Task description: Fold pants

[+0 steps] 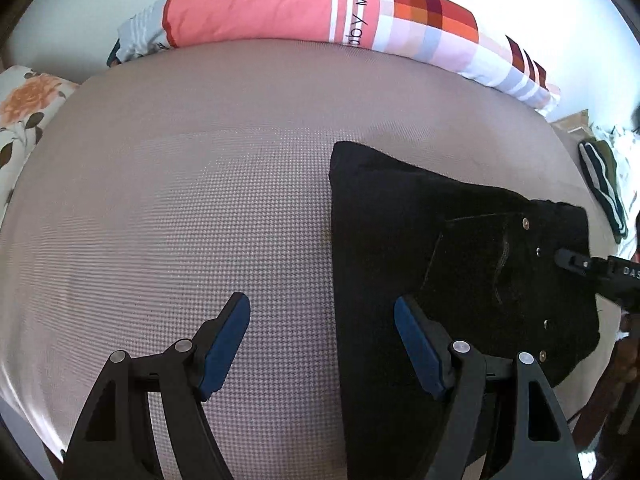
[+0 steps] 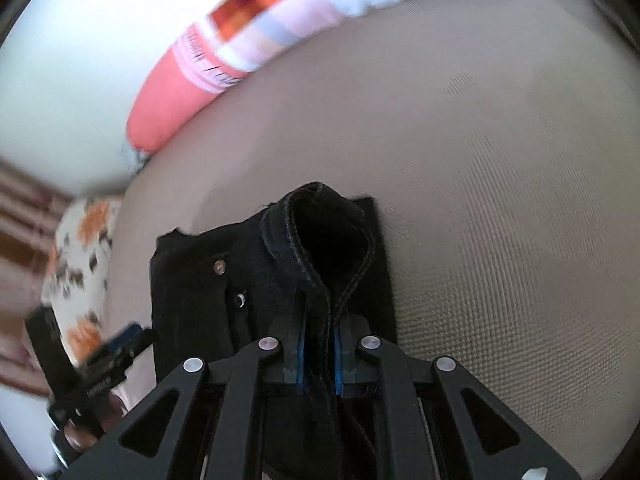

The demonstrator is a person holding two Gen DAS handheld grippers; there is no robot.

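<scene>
Black pants lie folded on the grey-brown bed cover, at the right of the left wrist view, with metal rivets showing. My left gripper is open and empty, its right finger over the pants' left edge. My right gripper is shut on a raised hem of the pants, lifted above the folded pile. The right gripper also shows at the far right of the left wrist view. The left gripper shows at the lower left of the right wrist view.
A long pink and checked pillow lies along the far edge of the bed by the white wall. A floral pillow lies at the left. Striped clothes lie at the right edge. Bare bed cover stretches left of the pants.
</scene>
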